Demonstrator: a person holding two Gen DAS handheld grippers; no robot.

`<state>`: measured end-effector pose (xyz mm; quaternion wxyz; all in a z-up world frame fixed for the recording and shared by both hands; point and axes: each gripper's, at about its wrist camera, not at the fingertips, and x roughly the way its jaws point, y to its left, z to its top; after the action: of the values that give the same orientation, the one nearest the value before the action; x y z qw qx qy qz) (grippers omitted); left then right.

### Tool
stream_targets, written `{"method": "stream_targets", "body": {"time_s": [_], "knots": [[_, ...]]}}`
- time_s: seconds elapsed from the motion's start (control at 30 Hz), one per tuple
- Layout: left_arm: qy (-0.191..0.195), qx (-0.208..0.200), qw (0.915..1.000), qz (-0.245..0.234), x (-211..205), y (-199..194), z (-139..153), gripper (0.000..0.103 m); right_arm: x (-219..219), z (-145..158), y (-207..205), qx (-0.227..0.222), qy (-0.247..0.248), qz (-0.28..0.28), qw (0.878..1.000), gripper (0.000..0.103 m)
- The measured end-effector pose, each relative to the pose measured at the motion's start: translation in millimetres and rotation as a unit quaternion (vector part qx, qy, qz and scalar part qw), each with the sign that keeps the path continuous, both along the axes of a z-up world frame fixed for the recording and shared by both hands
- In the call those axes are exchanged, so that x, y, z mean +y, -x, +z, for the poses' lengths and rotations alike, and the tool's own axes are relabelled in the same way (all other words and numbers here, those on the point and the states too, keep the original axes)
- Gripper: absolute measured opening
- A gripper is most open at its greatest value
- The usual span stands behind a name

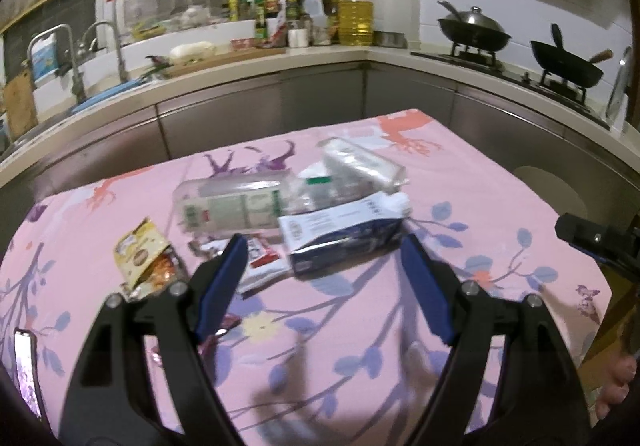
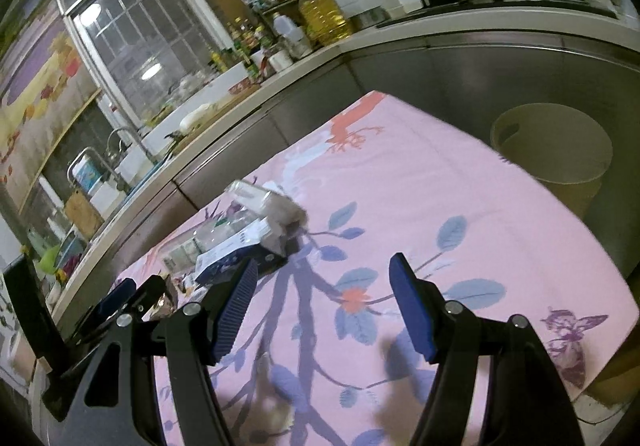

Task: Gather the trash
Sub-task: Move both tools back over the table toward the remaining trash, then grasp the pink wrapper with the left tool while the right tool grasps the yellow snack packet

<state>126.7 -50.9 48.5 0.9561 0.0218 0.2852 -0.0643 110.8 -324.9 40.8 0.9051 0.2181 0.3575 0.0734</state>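
Note:
Trash lies on a pink flowered tablecloth: a blue and white carton, a clear plastic bottle lying flat, a clear crumpled container, a yellow snack wrapper and a red and white wrapper. My left gripper is open, its fingers just in front of the carton and wrappers, holding nothing. My right gripper is open and empty above the cloth, right of the pile; the carton and the container show there too. The left gripper's tip shows at the lower left.
A beige round bin stands beyond the table's right edge. A kitchen counter with a sink, bottles and a stove with two pans runs behind the table. The right gripper shows at the left view's right edge.

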Motion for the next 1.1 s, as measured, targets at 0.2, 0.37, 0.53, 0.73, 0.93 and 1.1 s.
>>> {"method": "stream_targets", "body": {"time_s": [0.2,0.37,0.53,0.73,0.93,1.1], "knots": [[0.003,0.001,0.9994,0.034,38.3,5.8,-4.9,0.076,25.5,-2.6,-7.7,0.006,0.007,0.033,0.999,0.066],[0.018,0.011,0.9960,0.087,95.7,18.8,-10.7,0.076,52.0,-6.2,-13.7,0.010,0.013,0.068,0.998,0.066],[0.041,0.034,0.9858,0.159,164.4,32.7,-23.3,0.076,75.5,-14.6,-17.4,0.023,0.014,0.098,0.995,0.066],[0.069,0.058,0.9730,0.212,221.2,39.6,-39.9,0.076,97.7,-25.1,-17.9,0.040,0.020,0.126,0.991,0.066],[0.102,0.073,0.9729,0.194,225.1,36.9,-49.0,0.075,126.7,-32.7,-12.6,0.052,0.034,0.168,0.984,0.066],[0.118,0.085,0.9793,0.141,202.1,31.2,-54.5,0.074,141.7,-38.5,-13.0,0.059,0.044,0.186,0.980,0.066]]}}
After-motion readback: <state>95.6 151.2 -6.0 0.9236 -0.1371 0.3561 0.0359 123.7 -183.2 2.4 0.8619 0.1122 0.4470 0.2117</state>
